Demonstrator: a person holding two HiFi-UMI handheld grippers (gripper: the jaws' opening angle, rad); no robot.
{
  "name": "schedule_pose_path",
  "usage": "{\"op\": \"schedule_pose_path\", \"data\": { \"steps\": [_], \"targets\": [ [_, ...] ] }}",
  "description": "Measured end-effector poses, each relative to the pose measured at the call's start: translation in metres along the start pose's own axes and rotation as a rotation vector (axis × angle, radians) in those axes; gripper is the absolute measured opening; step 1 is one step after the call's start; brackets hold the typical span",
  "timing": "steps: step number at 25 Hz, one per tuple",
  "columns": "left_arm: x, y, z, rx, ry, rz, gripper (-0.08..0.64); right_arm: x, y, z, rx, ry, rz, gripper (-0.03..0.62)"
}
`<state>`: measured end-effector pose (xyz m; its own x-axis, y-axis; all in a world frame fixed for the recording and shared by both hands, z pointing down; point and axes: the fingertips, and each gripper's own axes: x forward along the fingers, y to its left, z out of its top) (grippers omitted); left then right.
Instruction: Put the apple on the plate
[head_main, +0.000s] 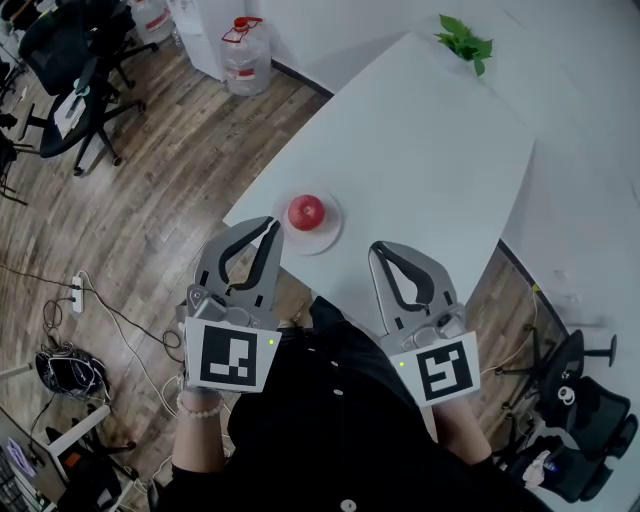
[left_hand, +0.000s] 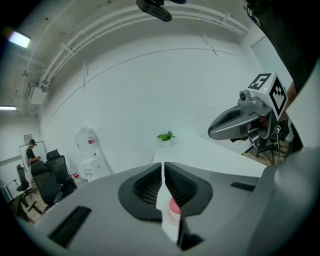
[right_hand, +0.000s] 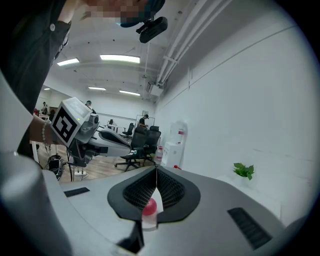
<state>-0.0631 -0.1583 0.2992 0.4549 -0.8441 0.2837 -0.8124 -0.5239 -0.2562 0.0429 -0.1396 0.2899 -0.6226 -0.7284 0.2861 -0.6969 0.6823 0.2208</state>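
Looking down, we've got the apple (head_main: 306, 211) sitting on the plate (head_main: 328, 239) at the near corner of the white desk (head_main: 420, 140). Both tongs are closed with nothing in them. The left tongs (head_main: 270, 228) are just beside the plate at 8 o'clock, the right tongs (head_main: 381, 250) near it at 4 o'clock.

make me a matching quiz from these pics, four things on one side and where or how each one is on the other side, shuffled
Things:
1. apple
2. plant
3. water jug
4. left tongs

Place or state:
a. on the wooden floor
b. shut, holding nothing
c. on the plate
d. at the far corner of the white table

Pairs: 1-c, 2-d, 3-a, 4-b
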Motion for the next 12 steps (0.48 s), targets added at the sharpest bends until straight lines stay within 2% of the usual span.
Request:
{"op": "schedule_pose_path", "data": {
  "steps": [12],
  "targets": [
    [0.007,-0.0009,-0.0005,-0.004,-0.001,-0.014,0.029,0.0055,-0.0026,-0.0002,-0.008,0.0,-0.004,0.041]
  ]
}}
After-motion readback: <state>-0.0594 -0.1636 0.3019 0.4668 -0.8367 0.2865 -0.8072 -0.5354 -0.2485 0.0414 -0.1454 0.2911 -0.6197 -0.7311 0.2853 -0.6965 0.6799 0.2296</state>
